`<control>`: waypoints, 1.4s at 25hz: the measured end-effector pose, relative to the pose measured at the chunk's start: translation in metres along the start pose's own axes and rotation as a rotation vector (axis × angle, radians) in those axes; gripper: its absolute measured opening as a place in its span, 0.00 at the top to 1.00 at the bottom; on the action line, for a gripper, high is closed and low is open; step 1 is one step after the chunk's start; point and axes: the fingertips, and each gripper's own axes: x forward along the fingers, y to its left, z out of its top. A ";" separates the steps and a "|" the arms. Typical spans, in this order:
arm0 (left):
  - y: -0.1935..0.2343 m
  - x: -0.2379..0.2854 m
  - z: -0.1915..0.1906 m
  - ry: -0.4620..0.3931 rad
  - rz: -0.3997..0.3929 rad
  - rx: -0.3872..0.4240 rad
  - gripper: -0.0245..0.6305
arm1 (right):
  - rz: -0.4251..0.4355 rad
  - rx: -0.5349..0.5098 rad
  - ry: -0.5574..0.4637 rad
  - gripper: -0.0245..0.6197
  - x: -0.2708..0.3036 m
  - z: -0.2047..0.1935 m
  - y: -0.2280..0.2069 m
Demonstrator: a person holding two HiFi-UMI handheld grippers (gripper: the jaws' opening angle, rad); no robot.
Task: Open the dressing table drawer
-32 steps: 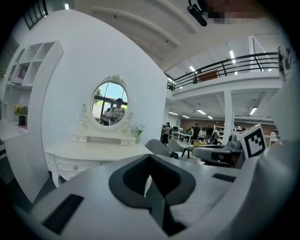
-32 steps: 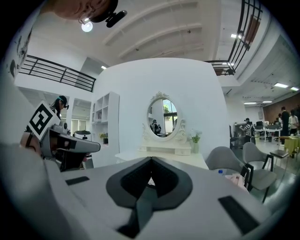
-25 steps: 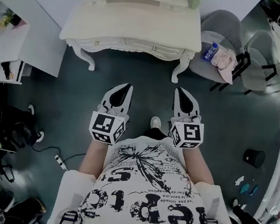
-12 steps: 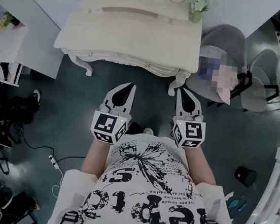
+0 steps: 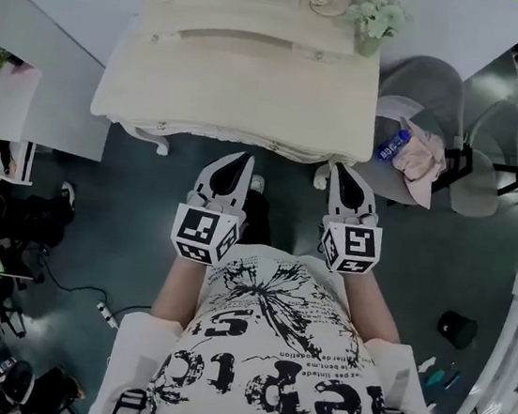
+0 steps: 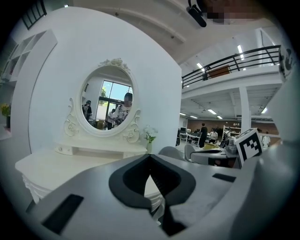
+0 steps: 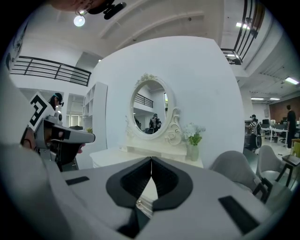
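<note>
Drawer front [image 5: 239, 143] runs crosswise under the near edge of the desk [image 5: 238, 76], straight ahead of both tools and just beyond their tips. The left gripper [image 5: 244, 158] and right gripper [image 5: 337, 168] are about equally near, both jaws pressed together on nothing; the left faces the desk's middle, the right its end.

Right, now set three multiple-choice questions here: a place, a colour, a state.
1. Where on the dressing table does the vase stand? A front left corner; B back right corner; C front centre.
2. The dressing table is: A black; B red; C cream-white.
3. The left tongs and right tongs are: A shut, empty; B wide open; C gripping a knob.
B: it stands at the back right, beside the mirror. C: its top shows pale cream. A: in each gripper view the tips meet on nothing.
</note>
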 end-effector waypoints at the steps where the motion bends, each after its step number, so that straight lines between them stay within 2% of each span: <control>1: 0.009 0.010 0.004 -0.001 -0.009 -0.001 0.95 | -0.011 0.002 0.000 0.94 0.013 0.003 -0.003; 11: 0.136 0.113 0.059 0.001 -0.102 0.018 0.95 | -0.116 0.044 0.002 0.94 0.157 0.047 -0.012; 19: 0.198 0.185 0.063 0.035 -0.179 0.031 0.95 | -0.176 0.102 0.037 0.94 0.239 0.039 -0.032; 27: 0.226 0.223 0.046 0.063 -0.174 0.003 0.95 | -0.175 0.117 0.094 0.94 0.291 0.015 -0.054; 35: 0.231 0.254 -0.002 0.159 -0.132 0.028 0.95 | -0.127 0.110 0.239 0.93 0.337 -0.047 -0.085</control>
